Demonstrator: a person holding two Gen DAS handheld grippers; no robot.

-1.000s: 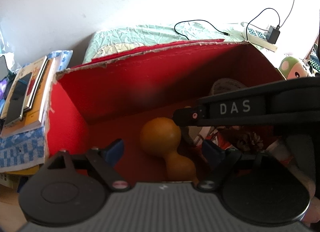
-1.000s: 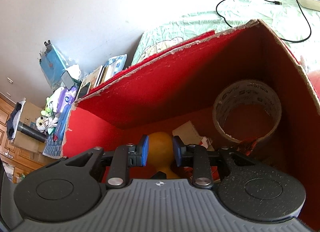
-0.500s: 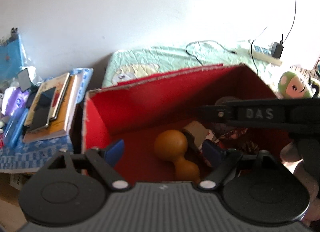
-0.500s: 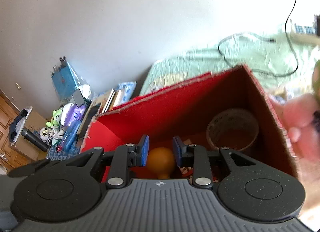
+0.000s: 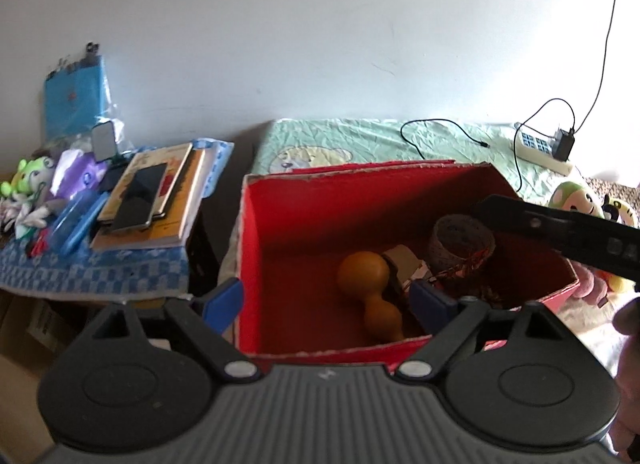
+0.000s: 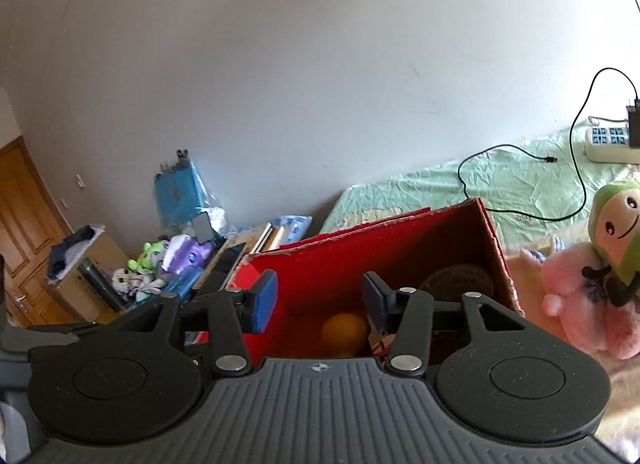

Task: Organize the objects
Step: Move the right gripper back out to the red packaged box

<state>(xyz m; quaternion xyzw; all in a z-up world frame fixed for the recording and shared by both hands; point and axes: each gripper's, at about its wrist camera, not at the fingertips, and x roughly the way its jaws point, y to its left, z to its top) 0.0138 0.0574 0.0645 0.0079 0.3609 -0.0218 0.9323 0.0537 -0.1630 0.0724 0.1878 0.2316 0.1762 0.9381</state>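
A red-lined cardboard box (image 5: 276, 224) stands open on the bed. Inside lie an orange gourd-shaped toy (image 5: 366, 282), a roll of tape (image 5: 460, 242) and some paper scraps. My left gripper (image 5: 328, 298) is open and empty, above the box's near edge. My right gripper (image 6: 318, 298) is open and empty, raised above the box (image 6: 360, 252); the gourd (image 6: 344, 330) shows between its fingers. The right gripper's body crosses the left wrist view at right (image 5: 560, 228).
A side table with a blue checked cloth (image 5: 80, 272) holds books, a phone (image 5: 140, 196) and small toys. Plush toys (image 6: 588, 264) lie right of the box. A power strip and cable (image 5: 540, 146) rest on the green bedsheet. A wooden door (image 6: 24, 224) is far left.
Both grippers have pulled back and up, out of the box. The right gripper's jaws, nearly closed before, have opened wide. The gourd stays in the box.
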